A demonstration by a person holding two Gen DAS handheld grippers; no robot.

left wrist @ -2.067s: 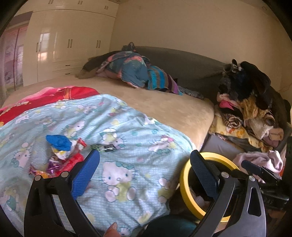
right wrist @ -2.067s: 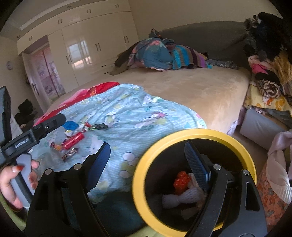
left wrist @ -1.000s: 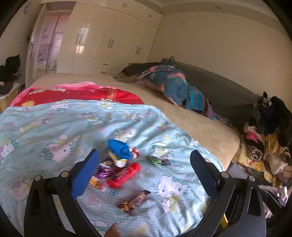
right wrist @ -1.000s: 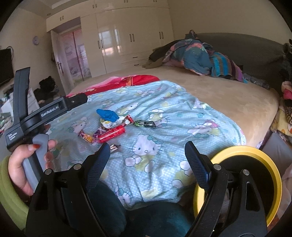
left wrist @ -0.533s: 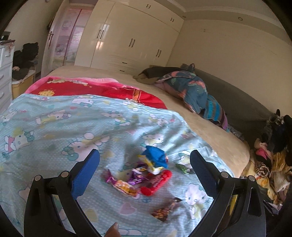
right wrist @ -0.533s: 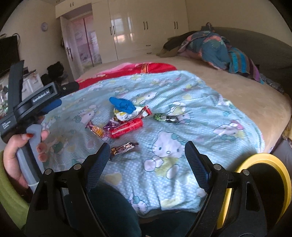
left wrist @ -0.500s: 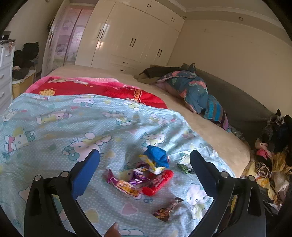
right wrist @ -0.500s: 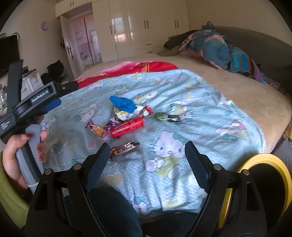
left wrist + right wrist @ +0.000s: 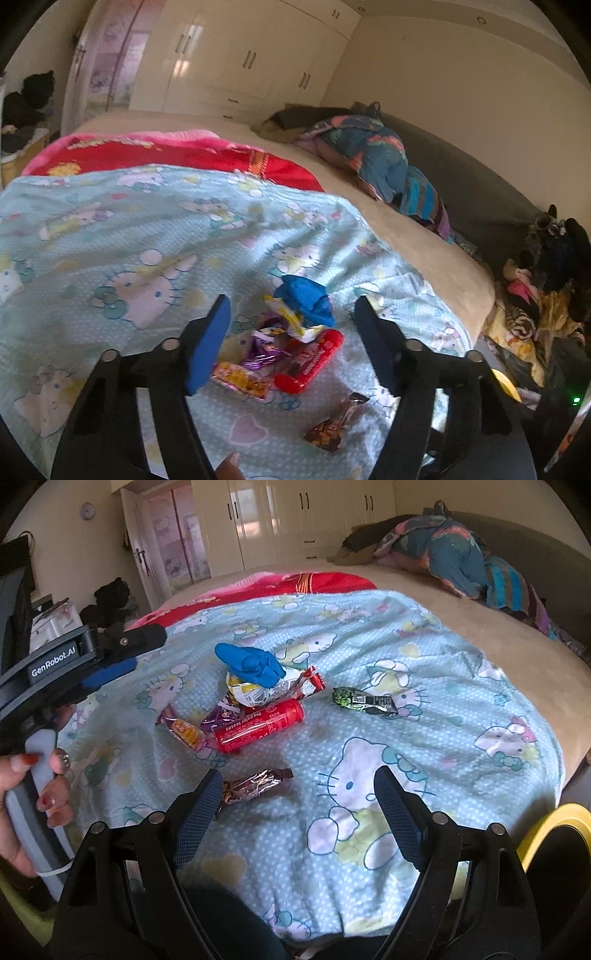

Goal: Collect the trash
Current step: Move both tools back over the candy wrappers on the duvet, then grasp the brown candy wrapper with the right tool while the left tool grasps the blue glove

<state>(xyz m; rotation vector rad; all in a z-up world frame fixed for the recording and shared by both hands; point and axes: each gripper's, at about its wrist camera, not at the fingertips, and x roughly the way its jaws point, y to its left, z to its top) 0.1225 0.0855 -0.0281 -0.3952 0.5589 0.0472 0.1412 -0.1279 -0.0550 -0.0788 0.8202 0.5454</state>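
Observation:
A pile of trash lies on the light-blue cartoon-cat blanket (image 9: 424,746): a crumpled blue glove (image 9: 253,663), a white and red wrapper (image 9: 273,690), a red tube (image 9: 260,725), a purple wrapper (image 9: 218,716), an orange wrapper (image 9: 183,733), a brown wrapper (image 9: 255,781) and a green wrapper (image 9: 364,700) apart to the right. My left gripper (image 9: 291,332) is open, just above the pile, around the glove (image 9: 306,297) and red tube (image 9: 310,360). It also shows from the side in the right wrist view (image 9: 122,653). My right gripper (image 9: 293,808) is open and empty, near the brown wrapper.
A yellow-rimmed black bin (image 9: 554,834) stands off the bed's near right corner. A red blanket (image 9: 177,157) and a bundle of bedding (image 9: 454,550) lie farther back. Clothes (image 9: 546,280) are heaped at the right. White wardrobes (image 9: 295,520) line the far wall.
Both grippers have swung left from the bin toward the trash pile. My left gripper has come down close over the pile and its fingers have narrowed a little.

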